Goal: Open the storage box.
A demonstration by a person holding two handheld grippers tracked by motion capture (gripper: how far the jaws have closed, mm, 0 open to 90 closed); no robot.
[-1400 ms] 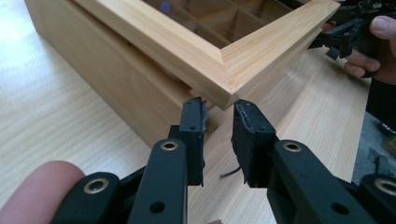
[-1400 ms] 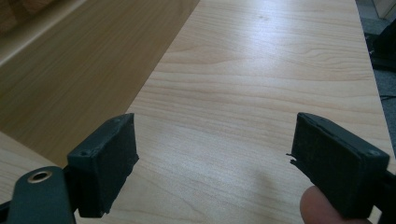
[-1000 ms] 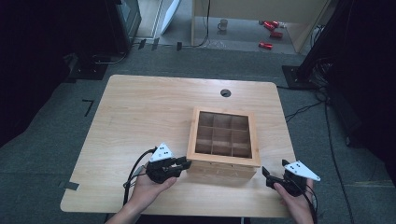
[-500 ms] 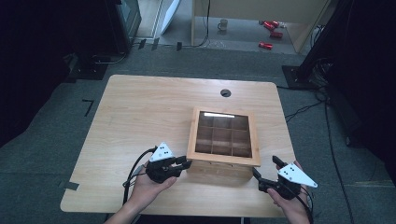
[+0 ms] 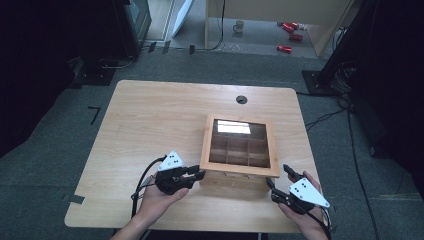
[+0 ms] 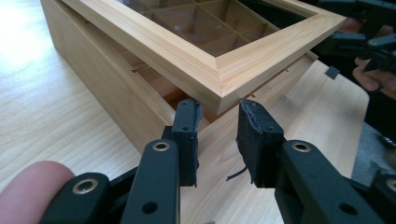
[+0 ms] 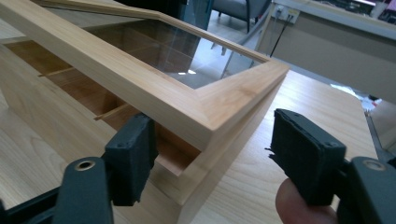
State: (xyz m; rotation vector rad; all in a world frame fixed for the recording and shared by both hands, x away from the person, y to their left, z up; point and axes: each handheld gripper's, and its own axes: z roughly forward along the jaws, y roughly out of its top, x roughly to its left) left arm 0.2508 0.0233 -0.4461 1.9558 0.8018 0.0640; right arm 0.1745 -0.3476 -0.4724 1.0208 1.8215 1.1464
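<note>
Wooden and glass-topped, the box [image 5: 239, 150] sat right of centre on the pale tabletop [image 5: 150, 120], its near edge close to the person's two hands. Nearest the camera, the left claw [image 5: 196, 174] lay at the box's near left corner and the right claw [image 5: 278, 180] at its near right corner, each held in a hand coming in from the bottom edge. In the left gripper view the jaws stood parted with nothing clamped between them, their tips just under the raised corner of the lid [image 6: 224, 70]; in the right gripper view the jaws were spread wide, straddling the other near corner, one pad tucked into the gap beneath the lid frame. The lid, a wooden frame around a glass pane, was tilted up at its near edge, so a slit showed the dividers [image 7: 88, 93] inside. Further back, the far edge of the lid seemed still seated on the box. Beyond it lay bare tabletop and a cable hole [image 5: 241, 99]. Opening the lid appeared to be the step in hand; the next move would likely call for both claws to lift together and swing the lid back evenly.
</note>
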